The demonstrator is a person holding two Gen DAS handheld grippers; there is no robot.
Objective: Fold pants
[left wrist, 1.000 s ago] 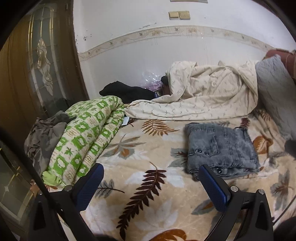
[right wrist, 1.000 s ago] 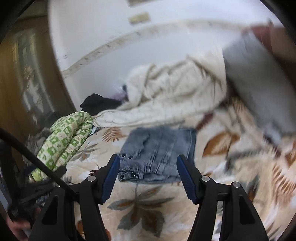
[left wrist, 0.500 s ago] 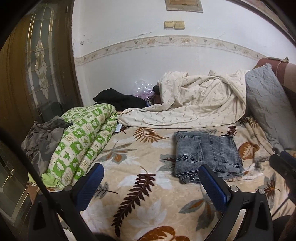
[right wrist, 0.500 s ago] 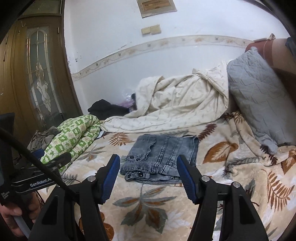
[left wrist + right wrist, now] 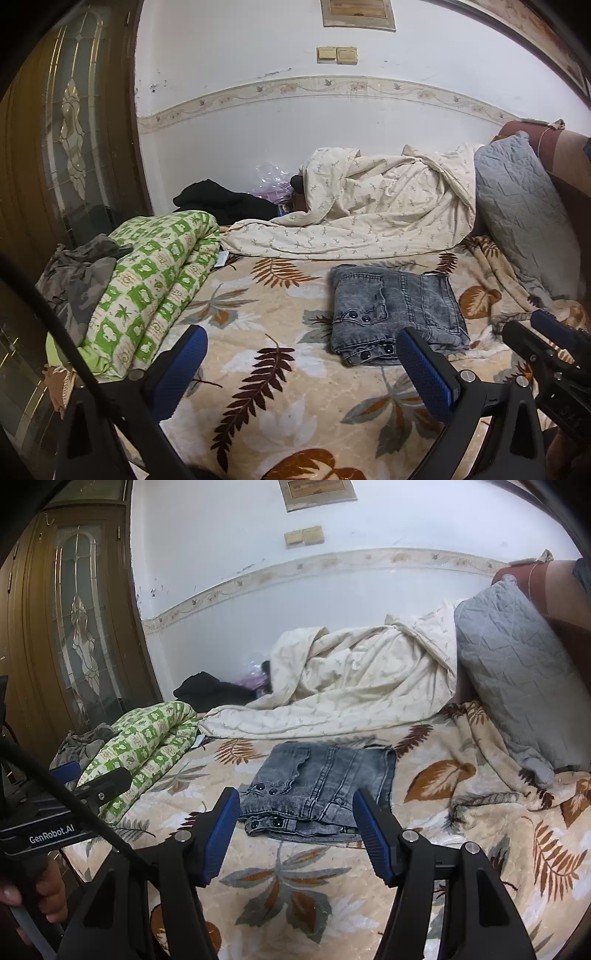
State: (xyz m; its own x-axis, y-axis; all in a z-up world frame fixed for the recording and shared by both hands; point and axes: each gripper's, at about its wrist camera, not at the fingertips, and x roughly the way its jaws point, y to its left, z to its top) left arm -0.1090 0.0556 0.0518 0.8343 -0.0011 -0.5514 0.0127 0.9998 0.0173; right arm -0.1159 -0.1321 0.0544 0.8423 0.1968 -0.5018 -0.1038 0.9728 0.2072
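- Left wrist view: my left gripper [image 5: 299,358] hangs above the bed [image 5: 258,317], fingers [image 5: 424,369] spread wide with nothing between them. I judge they are released because the work is done, not lined up for a grab.
- The pants [image 5: 395,310], grey denim, lie as a compact folded stack on the leaf-print blanket, ahead and to the right, well apart from my fingers. They sit on the open middle of the bed, likely because that is the only flat patch: the green quilt [image 5: 155,284] fills the left edge and the cream duvet [image 5: 369,218] is heaped behind.
- The right gripper [image 5: 550,343] pokes in at the right edge.
- Right wrist view: my right gripper [image 5: 291,834] points straight at the pants [image 5: 321,790], fingers [image 5: 373,838] parted and empty, short of the near edge of the stack.
- The grey pillow [image 5: 517,672] leans at the right, clear of the fold.
- The fold looks finished to me.
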